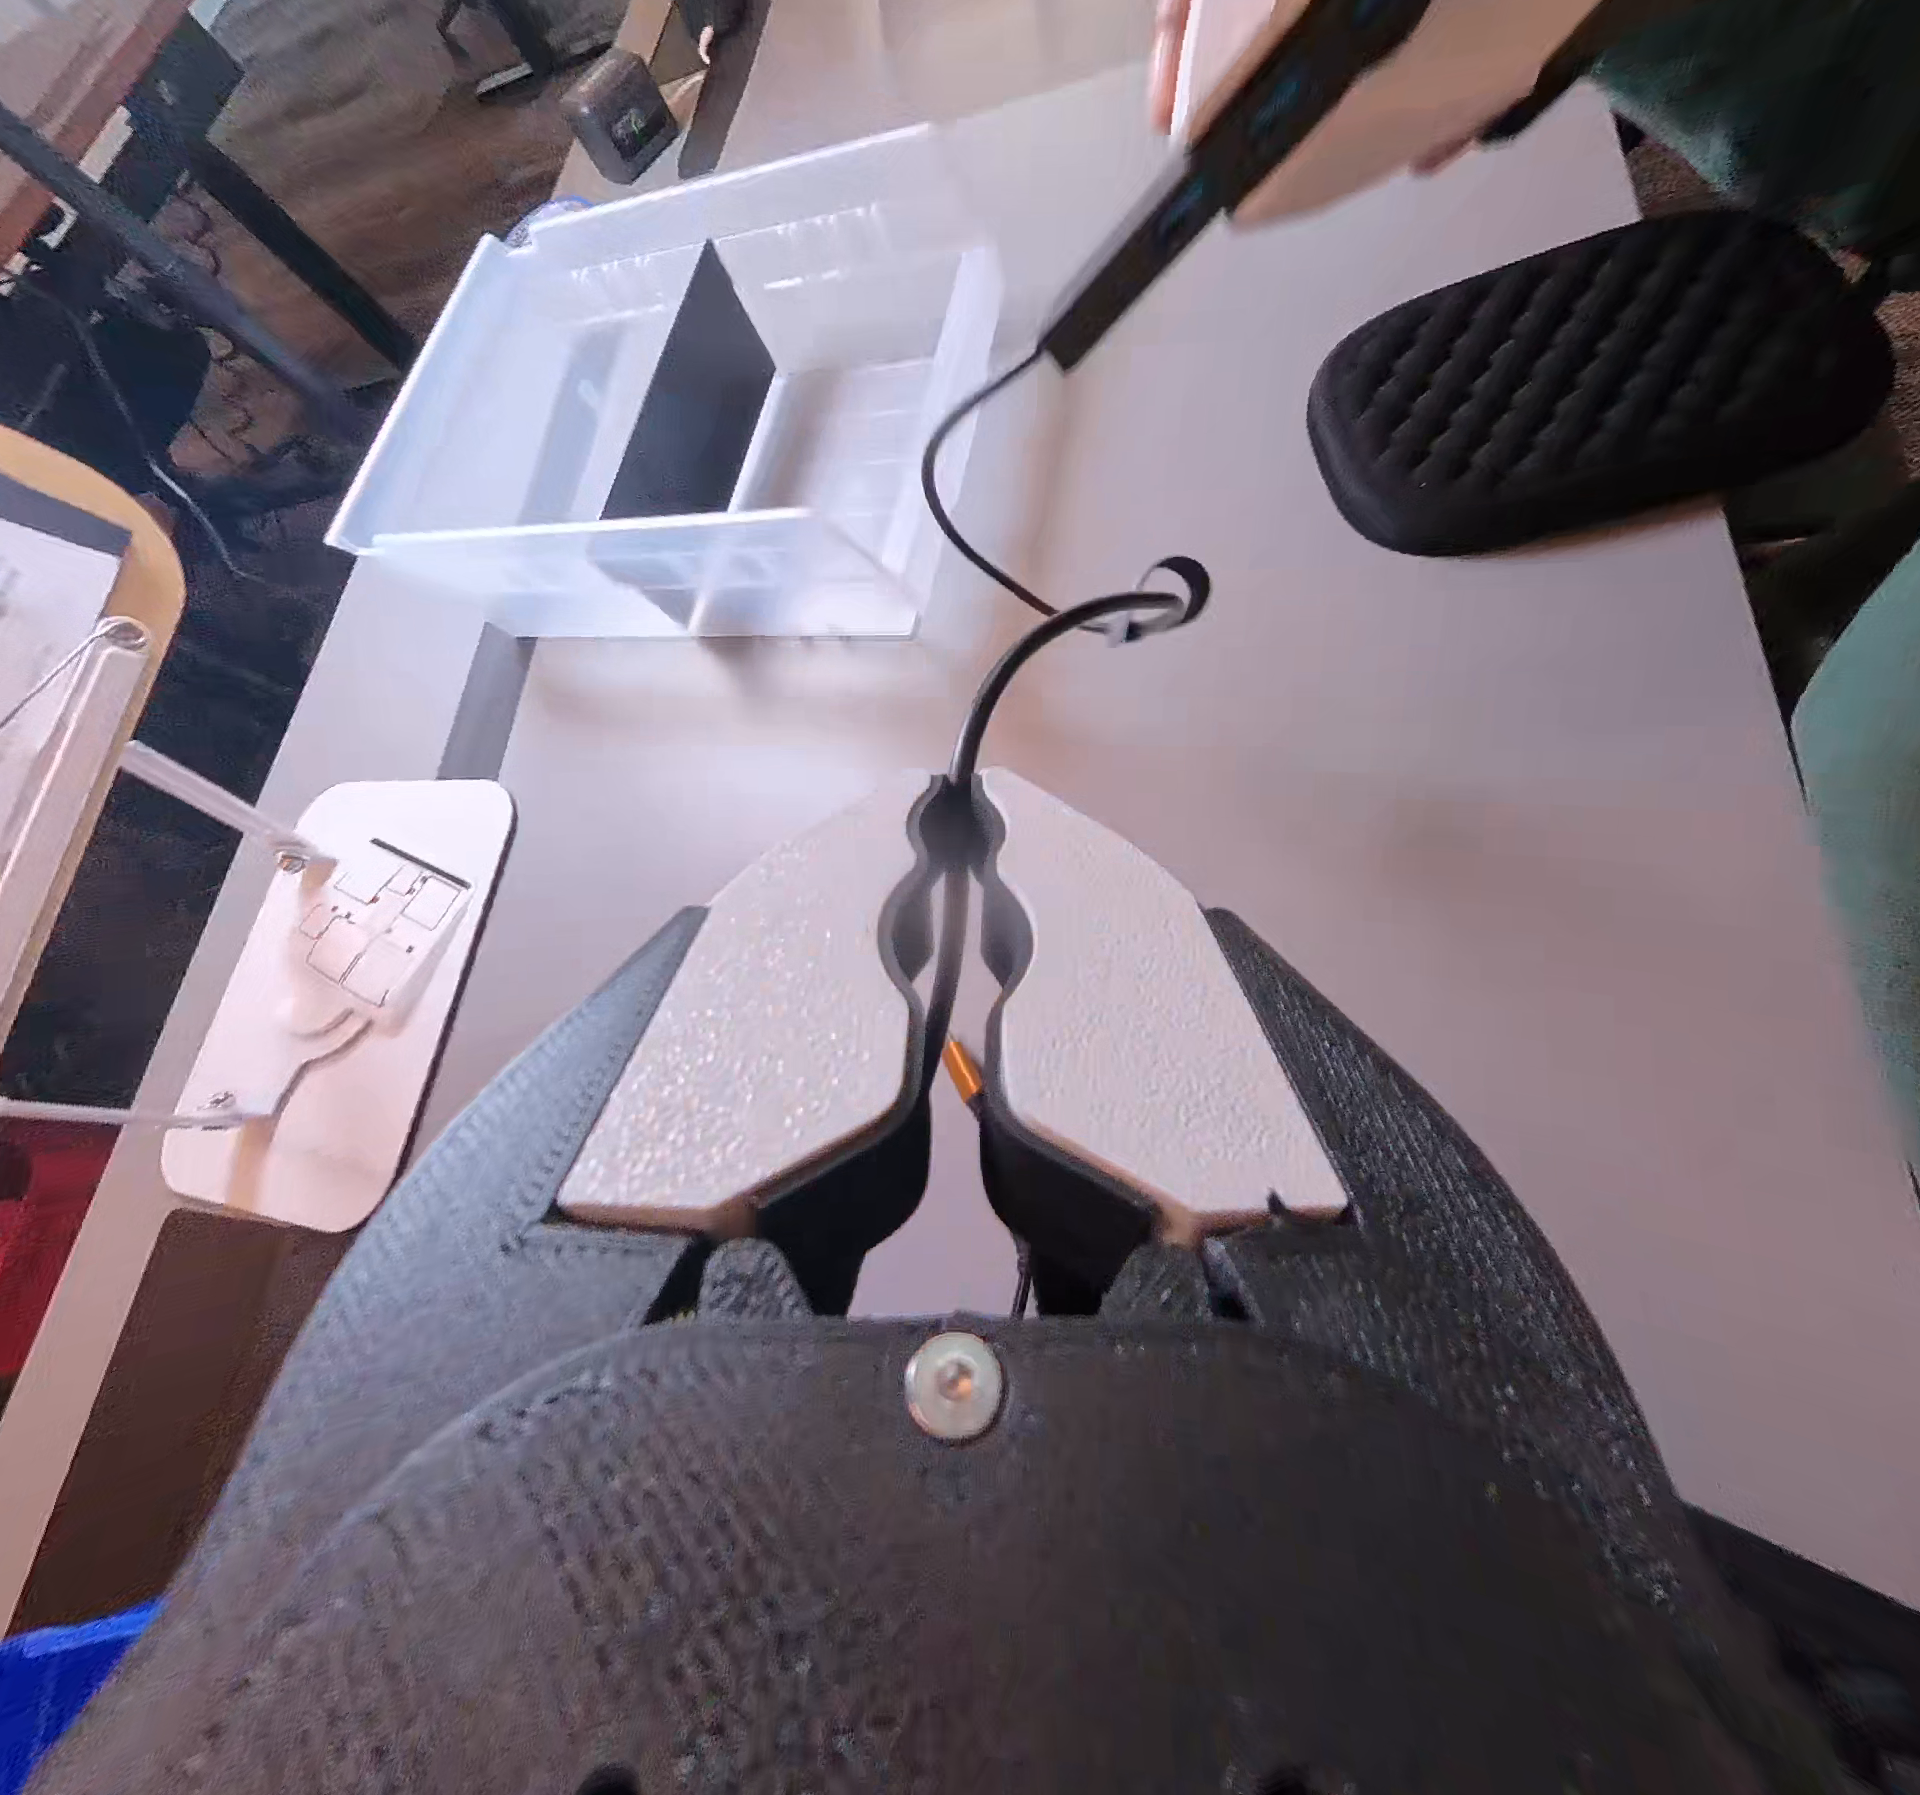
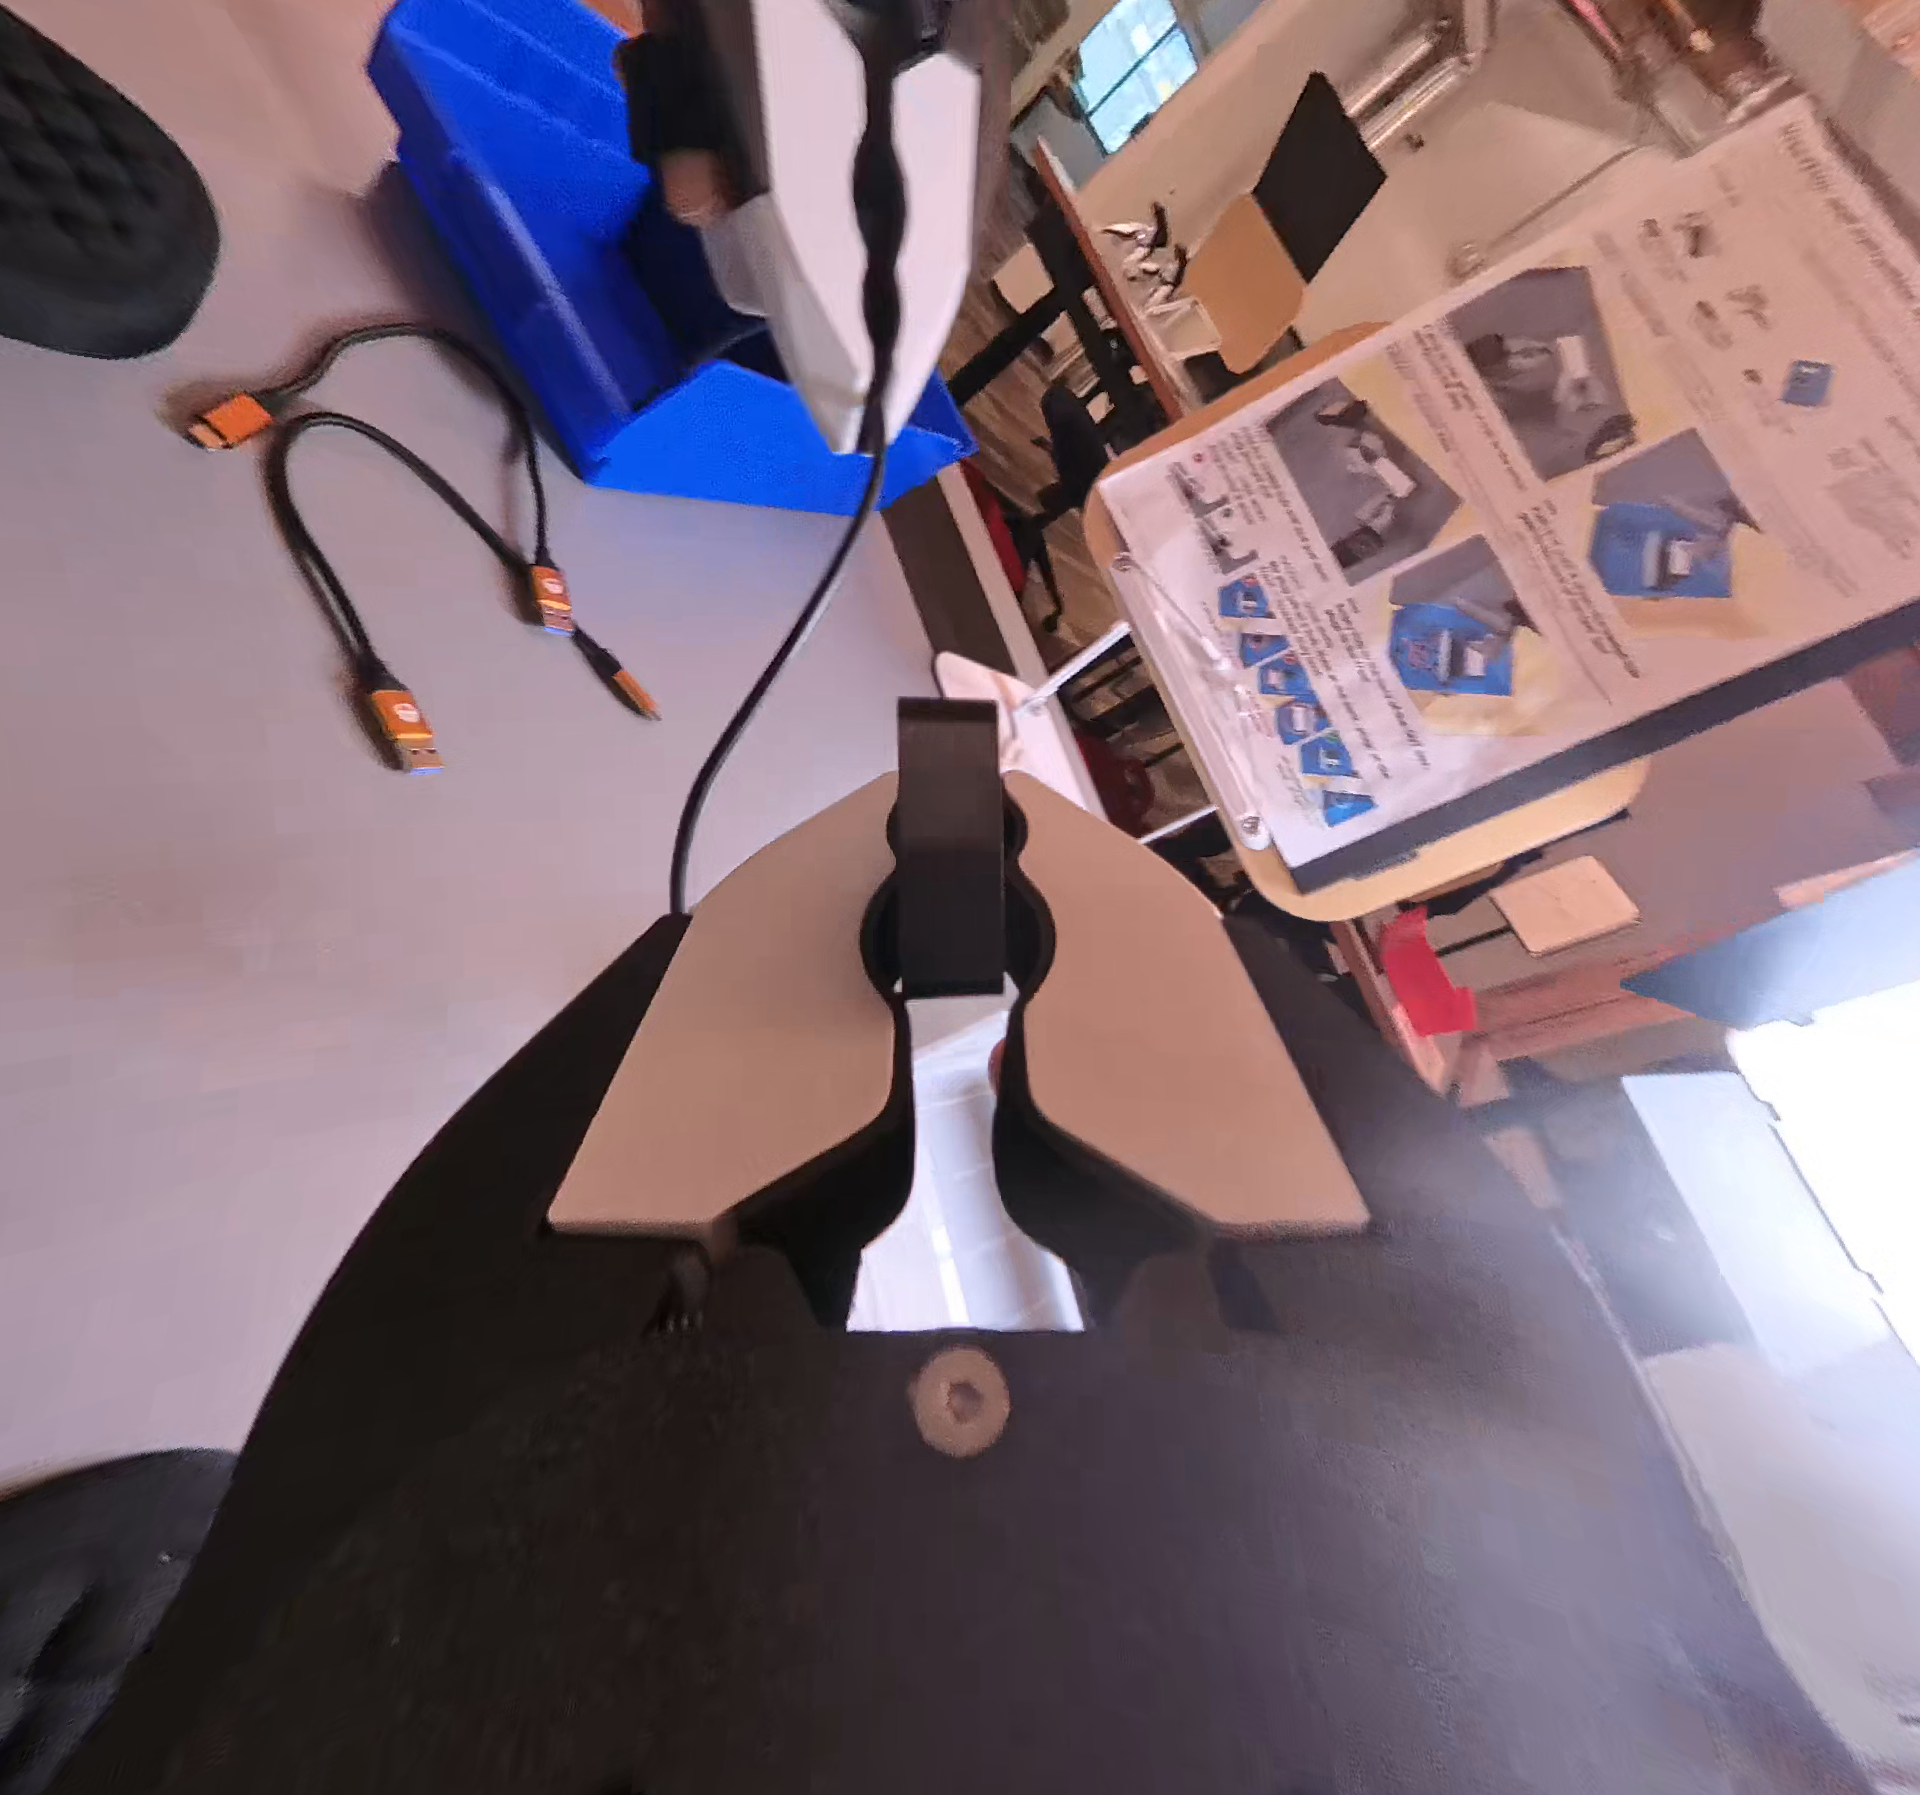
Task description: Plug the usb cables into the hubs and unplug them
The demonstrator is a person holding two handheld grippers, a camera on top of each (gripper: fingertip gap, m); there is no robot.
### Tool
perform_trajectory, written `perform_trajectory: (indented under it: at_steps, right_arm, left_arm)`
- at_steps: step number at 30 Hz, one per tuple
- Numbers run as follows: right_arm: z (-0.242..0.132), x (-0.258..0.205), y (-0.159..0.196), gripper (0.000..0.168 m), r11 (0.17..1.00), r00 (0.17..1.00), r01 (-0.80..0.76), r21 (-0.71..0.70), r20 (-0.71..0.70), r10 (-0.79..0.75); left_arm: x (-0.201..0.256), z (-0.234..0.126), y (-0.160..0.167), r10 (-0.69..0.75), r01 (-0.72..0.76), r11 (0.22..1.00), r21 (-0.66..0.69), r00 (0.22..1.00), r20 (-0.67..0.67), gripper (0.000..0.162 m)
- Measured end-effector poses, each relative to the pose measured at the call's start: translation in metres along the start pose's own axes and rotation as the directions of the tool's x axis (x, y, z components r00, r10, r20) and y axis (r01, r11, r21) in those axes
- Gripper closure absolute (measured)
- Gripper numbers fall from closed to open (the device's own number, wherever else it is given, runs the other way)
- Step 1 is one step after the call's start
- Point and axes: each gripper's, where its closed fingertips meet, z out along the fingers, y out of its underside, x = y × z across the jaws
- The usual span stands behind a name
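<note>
left gripper (image 1: 961, 810) pinched the black cable (image 1: 935, 488); right gripper (image 2: 951, 852) clamped the slim black hub (image 2: 948, 862); clear bin (image 1: 675, 395) looked empty

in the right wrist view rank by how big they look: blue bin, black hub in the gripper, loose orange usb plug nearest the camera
1. blue bin, clearly largest.
2. black hub, though it sits much nearer the camera, so its true size is unsure.
3. orange usb plug, smallest.

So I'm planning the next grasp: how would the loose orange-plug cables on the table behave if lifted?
The orange-plug cables lie in loose loops, so they are likely floppy and would dangle. They look thin, so probably light. The plugs look rigid, likely the better grip.
</note>
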Motion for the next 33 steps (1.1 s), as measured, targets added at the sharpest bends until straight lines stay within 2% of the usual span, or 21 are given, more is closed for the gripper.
perform_trajectory:
  at_steps: [2,4,6,11,15,22,27,30,33]
  right_arm:
    - [0.013,-0.016,-0.002,0.156,0.999,0.998,-0.033,0.004,0.061,0.032]
    - [0.026,-0.036,-0.002,0.157,0.992,0.978,-0.130,0.001,0.167,0.128]
    - [0.036,-0.048,-0.002,0.156,0.975,0.947,-0.223,0.002,0.236,0.217]
    - [0.048,-0.061,0.007,0.147,0.917,0.860,-0.394,-0.070,0.325,0.394]
    - [0.053,-0.070,0.015,0.148,0.927,0.867,-0.363,-0.100,0.330,0.375]
    - [0.050,-0.069,0.010,0.154,0.971,0.918,-0.226,-0.081,0.317,0.240]
    - [0.037,-0.034,0.012,0.155,0.981,0.954,-0.178,-0.074,0.230,0.190]
    - [0.025,0.010,0.006,0.155,0.988,0.978,-0.135,-0.074,0.150,0.145]
    - [0.015,0.073,-0.006,0.154,0.993,0.994,-0.086,-0.085,0.053,0.091]
  left_arm:
    - [0.009,0.011,-0.001,0.037,-0.037,0.999,-0.025,0.999,0.002,0.158]
    - [0.017,0.025,0.002,0.068,-0.066,0.996,-0.058,0.997,0.037,0.158]
    - [0.032,0.038,0.001,0.082,-0.081,0.996,-0.039,0.997,0.013,0.158]
    - [0.045,0.052,-0.001,0.115,-0.114,0.993,-0.035,0.993,0.027,0.158]
    - [0.054,0.054,-0.007,0.153,-0.152,0.988,-0.021,0.988,0.016,0.159]
    - [0.058,0.048,-0.012,0.161,-0.161,0.986,0.030,0.987,0.014,0.158]
    - [0.027,0.005,-0.027,0.046,-0.075,0.976,0.204,0.989,0.142,0.129]
    - [0.004,-0.041,-0.037,-0.032,-0.074,0.935,0.347,0.956,0.290,0.128]
    - [-0.013,-0.080,-0.035,-0.131,-0.071,0.888,0.454,0.907,0.399,0.129]
